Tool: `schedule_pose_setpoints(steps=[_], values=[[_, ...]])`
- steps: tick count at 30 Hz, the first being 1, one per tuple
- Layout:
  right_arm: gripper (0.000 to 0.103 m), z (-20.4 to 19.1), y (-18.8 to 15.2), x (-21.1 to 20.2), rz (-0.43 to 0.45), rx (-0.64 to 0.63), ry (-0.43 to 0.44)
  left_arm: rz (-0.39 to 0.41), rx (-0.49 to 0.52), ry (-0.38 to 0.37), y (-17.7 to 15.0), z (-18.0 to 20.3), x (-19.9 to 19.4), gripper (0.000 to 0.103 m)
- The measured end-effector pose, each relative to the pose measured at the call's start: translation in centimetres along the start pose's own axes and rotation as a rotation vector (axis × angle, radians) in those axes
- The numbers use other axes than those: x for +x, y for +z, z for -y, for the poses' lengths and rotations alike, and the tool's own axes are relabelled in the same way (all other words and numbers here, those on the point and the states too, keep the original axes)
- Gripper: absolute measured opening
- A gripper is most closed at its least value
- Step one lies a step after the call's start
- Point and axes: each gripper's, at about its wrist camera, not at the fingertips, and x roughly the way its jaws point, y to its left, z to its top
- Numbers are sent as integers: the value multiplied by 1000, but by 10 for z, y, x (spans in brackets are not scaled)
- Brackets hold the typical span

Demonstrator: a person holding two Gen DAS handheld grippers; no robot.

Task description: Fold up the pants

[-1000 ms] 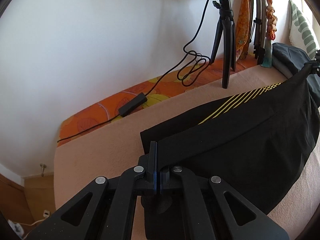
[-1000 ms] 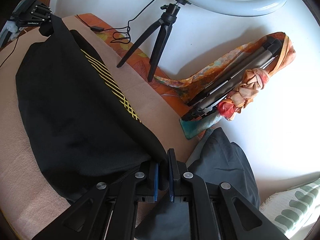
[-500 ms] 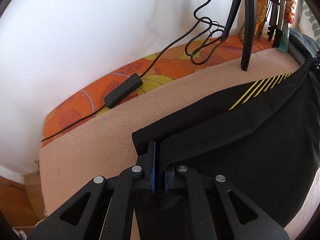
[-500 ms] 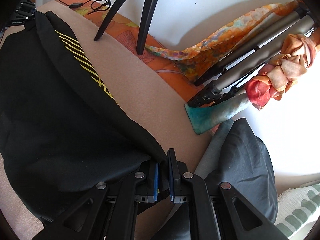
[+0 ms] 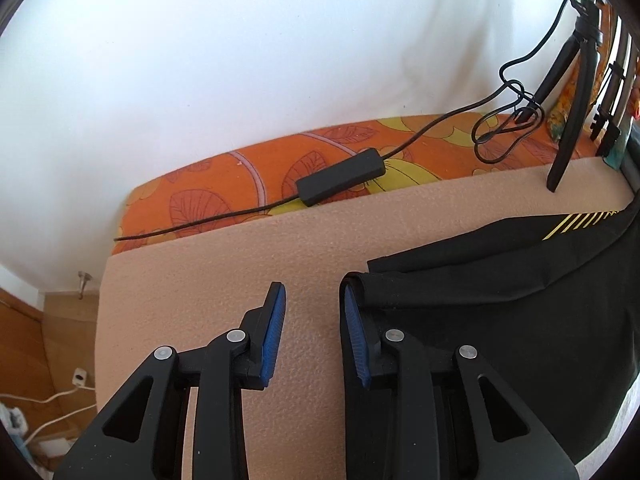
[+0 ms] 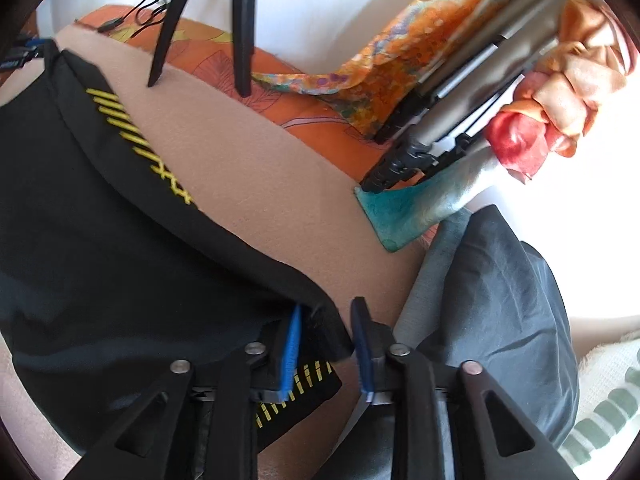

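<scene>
Both jaw pairs just opened since the earlier pinch on black pants (image 5: 500, 320). Left hand-held gripper (image 5: 312, 328) parted, holding nothing, hem edge against its 3 o'clock pad. Right hand-held gripper (image 6: 326, 340) parted, waistband corner loose between pads. Pants folded flat on beige blanket (image 5: 224, 264), stretching from 3 o'clock of left view.

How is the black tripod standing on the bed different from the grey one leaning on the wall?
The black tripod stands upright with its legs spread on the tan blanket; the grey tripod is folded shut and lies slanted against the wall. The grey tripod has an orange scarf draped over it; the black tripod is bare. Both sit behind the black pants.
</scene>
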Motion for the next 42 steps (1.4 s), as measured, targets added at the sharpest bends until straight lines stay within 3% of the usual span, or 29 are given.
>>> schedule_pose_setpoints(steps=[3,6,11,14,19,22,25,28,31,37,42], values=[[39,14,1,-6,35,88,67,4,22,0,-3,3,-1,29],[39,14,2,-10,52,89,42,-6,44,-16,10,9,8,29],[40,23,8,1,13,176,5,-30,-119,26,30,-9,26,29],[41,17,8,-1,21,169,-26,-24,-98,54,30,-11,28,29],[43,-13,-12,-47,167,42,-38,50,-67,30,9,-19,-9,29],[51,-27,-33,-77,220,22,8,87,-90,-33,-13,-26,-35,29],[56,-36,-58,-95,235,50,86,137,-94,-151,-46,-17,-69,29],[57,-38,-87,-104,234,107,193,146,-65,-288,-82,7,-92,29],[57,-42,-123,-115,256,127,255,145,30,-368,-109,49,-114,29],[57,-69,-158,-108,210,-5,311,105,178,-448,-131,100,-123,29],[63,-83,-158,-83,180,-8,291,82,174,-452,-135,112,-114,29]])
